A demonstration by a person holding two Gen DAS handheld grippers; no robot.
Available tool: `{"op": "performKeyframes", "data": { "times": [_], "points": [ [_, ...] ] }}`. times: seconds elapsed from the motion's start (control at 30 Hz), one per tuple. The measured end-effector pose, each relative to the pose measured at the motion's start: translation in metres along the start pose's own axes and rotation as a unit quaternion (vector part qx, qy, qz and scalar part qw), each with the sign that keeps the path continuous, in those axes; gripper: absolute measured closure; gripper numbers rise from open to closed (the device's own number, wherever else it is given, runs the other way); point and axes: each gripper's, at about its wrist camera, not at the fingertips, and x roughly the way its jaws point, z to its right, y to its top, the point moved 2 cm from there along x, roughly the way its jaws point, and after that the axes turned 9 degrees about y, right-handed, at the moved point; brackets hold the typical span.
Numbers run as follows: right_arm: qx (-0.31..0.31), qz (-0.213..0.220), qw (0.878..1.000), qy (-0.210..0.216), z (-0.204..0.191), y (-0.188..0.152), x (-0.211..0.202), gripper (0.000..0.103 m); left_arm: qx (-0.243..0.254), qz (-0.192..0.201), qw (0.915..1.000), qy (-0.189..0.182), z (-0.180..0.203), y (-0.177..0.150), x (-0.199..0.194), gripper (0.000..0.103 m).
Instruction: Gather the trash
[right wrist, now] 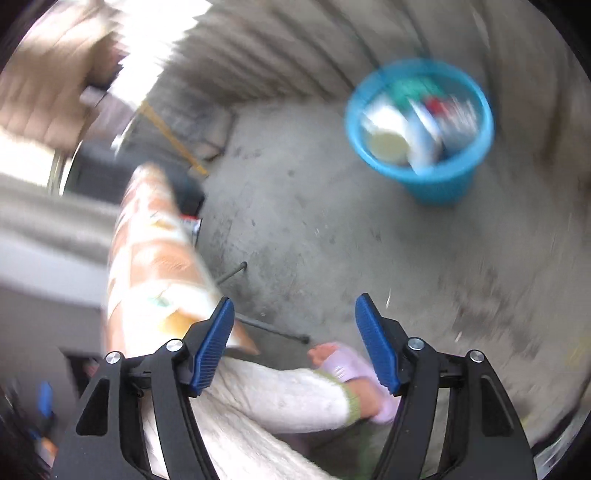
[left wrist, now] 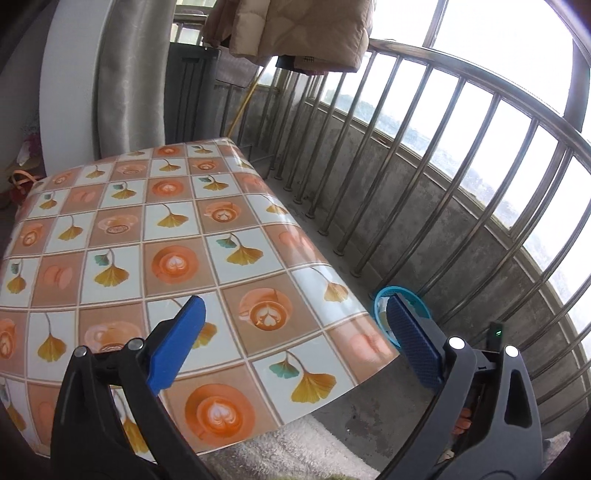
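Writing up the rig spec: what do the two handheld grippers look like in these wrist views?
Both match. The left gripper and right gripper each have two black angular arms with triangular cutouts and round silver pivot bolts. The fingers carry blue pads with fine ribbing. On the left gripper a small black module with a green light sits by the right arm. No cables or sleeves are visible.

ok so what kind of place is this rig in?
Most likely an enclosed home balcony: a metal railing along windows, a bare concrete floor, and a coat hung overhead. A table with a patterned cover stands there, with a blue trash bin beside it.
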Motion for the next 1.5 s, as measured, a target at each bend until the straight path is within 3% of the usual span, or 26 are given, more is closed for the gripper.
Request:
{"op": "performKeyframes", "data": {
  "times": [0.1, 0.17, 0.3, 0.37, 0.5, 0.6, 0.73, 0.9, 1.5],
  "points": [
    [-0.124, 0.030, 0.992, -0.022, -0.068, 0.001, -0.024, 0.024, -0.005, -0.001, 0.9992, 0.040, -0.010, -0.008, -0.008, 0.009],
    [-0.193, 0.052, 0.979, -0.035, -0.109, 0.000, -0.039, 0.017, -0.019, 0.004, 0.9960, 0.087, -0.018, -0.013, -0.012, 0.009],
    [-0.303, 0.107, 0.945, -0.053, -0.172, -0.017, -0.059, 0.006, -0.018, 0.013, 0.9829, 0.183, -0.029, -0.020, -0.016, 0.009],
    [-0.335, 0.136, 0.930, -0.069, -0.195, -0.027, -0.066, 0.006, -0.009, 0.009, 0.9759, 0.218, -0.032, -0.021, -0.015, 0.009],
    [-0.380, 0.122, 0.912, -0.093, -0.223, -0.034, -0.060, 0.006, -0.011, -0.013, 0.9724, 0.233, -0.037, -0.022, -0.014, 0.009],
    [-0.401, 0.110, 0.902, -0.116, -0.231, -0.040, -0.053, 0.006, -0.018, -0.046, 0.9740, 0.221, -0.039, -0.025, -0.006, 0.009],
    [-0.410, 0.079, 0.899, -0.132, -0.226, -0.047, -0.037, 0.006, -0.023, -0.068, 0.9706, 0.230, -0.040, -0.032, 0.002, 0.009],
    [-0.400, 0.040, 0.905, -0.143, -0.213, -0.050, -0.021, 0.006, -0.033, -0.078, 0.9697, 0.229, -0.038, -0.034, 0.004, 0.009],
    [-0.371, 0.030, 0.914, -0.160, -0.202, -0.044, -0.033, 0.006, -0.075, -0.094, 0.9675, 0.222, -0.030, -0.040, 0.008, 0.009]
  ]
}}
